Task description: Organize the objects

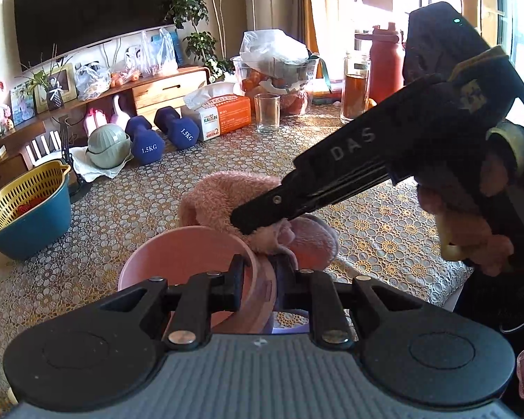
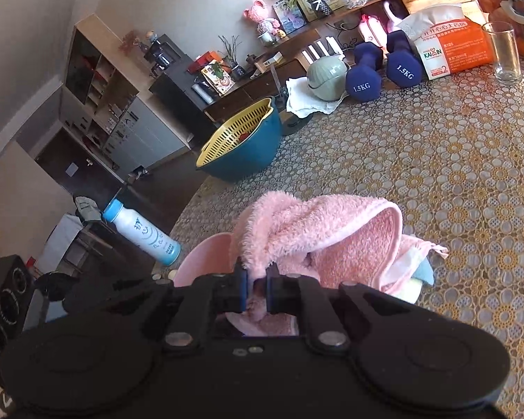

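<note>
My left gripper [image 1: 258,279] is shut on the rim of a pink bowl [image 1: 178,258] and holds it just above the lace-covered table. A fluffy pink towel [image 1: 223,192] lies right behind the bowl, bunched up. My right gripper [image 1: 242,223] comes in from the right and is shut on the towel's edge. In the right wrist view the right gripper [image 2: 256,289] pinches a fold of the pink towel [image 2: 318,223], with the pink bowl [image 2: 206,258] just to its left and partly under the towel.
A blue basin with a yellow strainer [image 1: 28,206] sits at the left table edge. Two blue dumbbells [image 1: 159,132], a green lidded pot [image 1: 108,146], a tissue box [image 1: 223,111], a glass [image 1: 267,113], a jar and a red bottle [image 1: 386,63] stand at the back. A white bottle [image 2: 141,232] lies left.
</note>
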The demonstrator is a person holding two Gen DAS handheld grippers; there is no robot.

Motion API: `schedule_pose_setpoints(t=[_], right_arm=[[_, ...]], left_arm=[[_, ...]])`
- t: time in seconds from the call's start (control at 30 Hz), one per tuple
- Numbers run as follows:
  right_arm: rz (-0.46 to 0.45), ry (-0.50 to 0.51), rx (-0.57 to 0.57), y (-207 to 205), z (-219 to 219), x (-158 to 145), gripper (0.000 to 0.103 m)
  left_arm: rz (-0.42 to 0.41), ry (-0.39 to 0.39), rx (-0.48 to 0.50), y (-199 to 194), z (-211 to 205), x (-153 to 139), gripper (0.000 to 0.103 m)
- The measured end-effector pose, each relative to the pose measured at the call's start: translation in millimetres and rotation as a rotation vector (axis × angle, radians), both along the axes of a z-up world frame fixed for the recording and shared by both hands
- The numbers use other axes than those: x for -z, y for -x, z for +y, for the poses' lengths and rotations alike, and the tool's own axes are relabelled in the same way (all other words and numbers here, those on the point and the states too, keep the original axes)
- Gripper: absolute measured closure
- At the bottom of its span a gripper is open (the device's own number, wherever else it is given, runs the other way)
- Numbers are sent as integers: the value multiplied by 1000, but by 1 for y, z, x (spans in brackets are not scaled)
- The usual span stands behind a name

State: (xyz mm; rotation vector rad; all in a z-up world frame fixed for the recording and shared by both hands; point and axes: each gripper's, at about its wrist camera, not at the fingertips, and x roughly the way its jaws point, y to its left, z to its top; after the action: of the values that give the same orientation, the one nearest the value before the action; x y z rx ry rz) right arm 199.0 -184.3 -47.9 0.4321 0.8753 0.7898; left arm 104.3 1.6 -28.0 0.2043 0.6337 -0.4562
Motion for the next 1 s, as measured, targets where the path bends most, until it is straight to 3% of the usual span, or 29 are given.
schedule_pose_setpoints(t=[0.27,0.53,0.6,0.63,0.7,1.0], right_arm=[[31,77,77,-24,8,24,94],[18,30,88,0,-31,14,94],[3,24,87,6,-38,8,94],[-4,20,84,9,-41,5,94],[-11,4,74,14,-46,0,94],[2,-19,37,34,-45,2,94]], left_arm=[[-9,-18,-5,4,-3,0,85],[-46,-36,-4,16,-1,-11,83],[-54,-48,9,20,0,-18,72],[-57,-59,19,23,1,-19,68],[-79,-103,44,32,1,-22,47],[-96,-317,123,43,-1,-13,47]])
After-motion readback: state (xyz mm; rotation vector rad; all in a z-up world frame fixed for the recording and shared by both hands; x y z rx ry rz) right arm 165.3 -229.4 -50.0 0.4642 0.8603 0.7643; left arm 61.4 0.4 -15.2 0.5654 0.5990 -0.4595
